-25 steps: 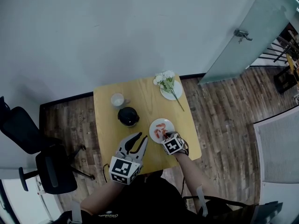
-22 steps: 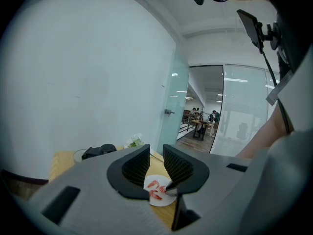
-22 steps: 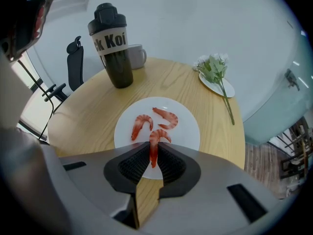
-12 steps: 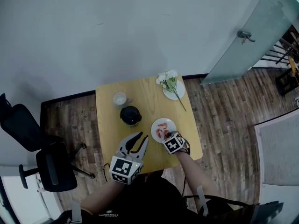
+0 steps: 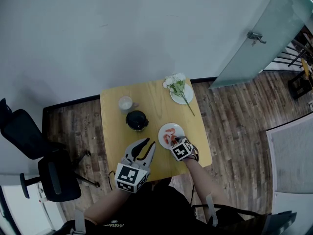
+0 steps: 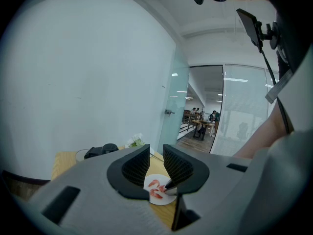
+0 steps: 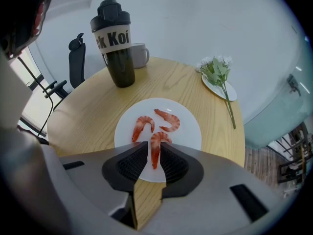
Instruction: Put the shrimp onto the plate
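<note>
Surface: square light-wood tabletop (image 5: pixel 115 136), set against a pale wall (image 5: pixel 122 33). Dark plank floor (image 5: pixel 234 111) on the other sides. Frosted glass door (image 5: pixel 254 38) beyond the far right corner. Black office chair (image 5: pixel 39 165) off the left edge.

Item 1. White plate (image 7: pixel 190 131), near the right edge, toward the near right corner. It carried two shrimp, one curled (image 7: pixel 142 127) and one lying across (image 7: pixel 168 121), close together but apart.

Item 2. Third shrimp (image 7: pixel 159 137), head end over the plate's near part, tail clamped between the jaws of the right tongs (image 7: pixel 154 145).

Item 3. Left tongs (image 6: pixel 156 155), jaws parted with nothing between them, held above the near edge left of the plate.

Item 4. Black shaker bottle (image 7: pixel 117 43), upright about mid-tabletop, left of and beyond the plate.

Item 5. White mug (image 7: pixel 139 54), just behind the bottle toward the far edge.

Item 6. Small white dish (image 7: pixel 231 94) at the far right corner, bearing a white flower sprig (image 7: pixel 215 71) whose stem overhung the rim toward the right edge.

Nothing stood between the right tongs and the plate.
</note>
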The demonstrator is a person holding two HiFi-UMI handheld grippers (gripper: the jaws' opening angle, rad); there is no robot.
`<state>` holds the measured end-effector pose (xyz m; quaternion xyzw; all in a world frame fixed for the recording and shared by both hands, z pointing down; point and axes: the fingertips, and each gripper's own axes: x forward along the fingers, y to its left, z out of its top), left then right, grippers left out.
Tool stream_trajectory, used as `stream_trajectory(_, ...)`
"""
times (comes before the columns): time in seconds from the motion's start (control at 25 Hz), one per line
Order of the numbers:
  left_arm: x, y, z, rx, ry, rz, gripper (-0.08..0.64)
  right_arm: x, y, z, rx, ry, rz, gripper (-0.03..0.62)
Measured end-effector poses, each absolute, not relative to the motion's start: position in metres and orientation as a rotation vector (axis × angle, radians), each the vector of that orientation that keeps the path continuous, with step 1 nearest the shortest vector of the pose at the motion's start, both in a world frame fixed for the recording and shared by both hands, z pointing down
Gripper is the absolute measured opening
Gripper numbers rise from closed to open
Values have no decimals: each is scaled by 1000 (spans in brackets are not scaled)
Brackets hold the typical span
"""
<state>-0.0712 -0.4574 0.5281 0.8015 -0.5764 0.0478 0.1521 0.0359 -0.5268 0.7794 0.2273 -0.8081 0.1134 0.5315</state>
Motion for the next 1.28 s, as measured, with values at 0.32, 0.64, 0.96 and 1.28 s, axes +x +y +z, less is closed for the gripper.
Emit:
stream_trajectory(0.32,-66,-457,525,2328,-1639,129,87,35,-525,760,603,-2000,300,81)
stream_trajectory(0.64,-46,-459,518,2390,-1599,134,88,49,-526,700,810,-2177,384,54)
stream_trajectory(0.96,-29,-454,501,2449,-1580,113,89,53,-518,596,991,-2423,357,23)
stream_trajectory(1.28,-18,-452,482,2504,-1584,79,89,53,-490,479,1150,-2683,211,10)
